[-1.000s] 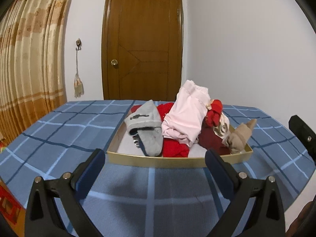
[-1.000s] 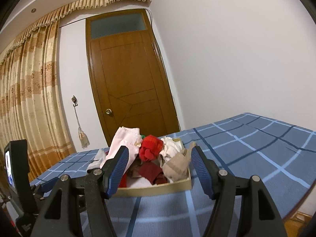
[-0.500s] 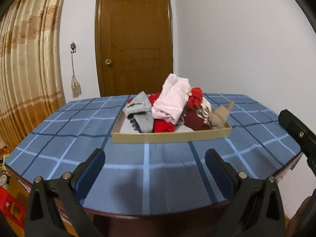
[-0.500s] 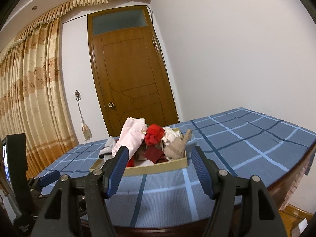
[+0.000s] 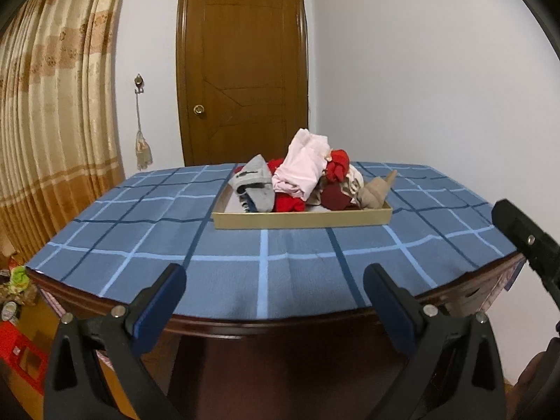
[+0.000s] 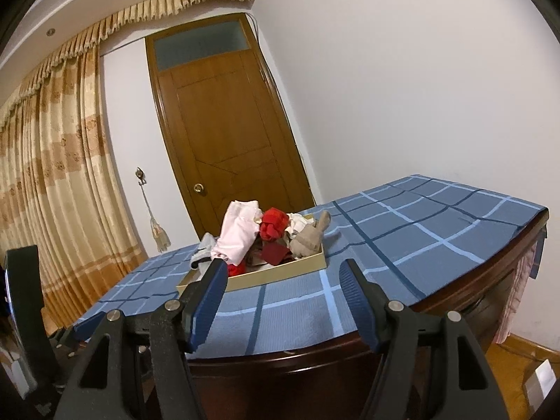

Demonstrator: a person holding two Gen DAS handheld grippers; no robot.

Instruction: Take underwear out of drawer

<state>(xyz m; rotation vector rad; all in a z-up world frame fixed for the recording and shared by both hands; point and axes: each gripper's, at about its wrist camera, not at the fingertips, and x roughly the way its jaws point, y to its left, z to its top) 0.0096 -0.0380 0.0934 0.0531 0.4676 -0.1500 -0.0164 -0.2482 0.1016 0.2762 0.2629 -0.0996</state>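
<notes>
**Blue checked cloth, a full tray, and nothing lifted yet**

Blue checked cloth (image 5: 266,245) covers the table, and on it, toward the far side near the wooden door (image 5: 241,70), sits the shallow tan drawer (image 5: 301,219). It is heaped with clothes: a grey piece (image 5: 255,182) at the left end, a pale pink garment (image 5: 301,168) piled highest in the middle, red items (image 5: 337,164) beside it, and a beige piece (image 5: 376,190) at the right end. From where I stand I cannot tell which of these is the underwear. Everything lies inside the drawer; the cloth around it is bare, so I'd judge the task has not started.

Both tools are held back off the near table edge, well apart from the drawer. The left gripper (image 5: 273,301) points slightly downward at the drawer, its blue-padded jaws wide apart with nothing between them. The right gripper (image 6: 283,304) sits alongside, aimed more level, jaws also parted and empty. Reaching in, picking a piece and lifting it out all remain.
</notes>
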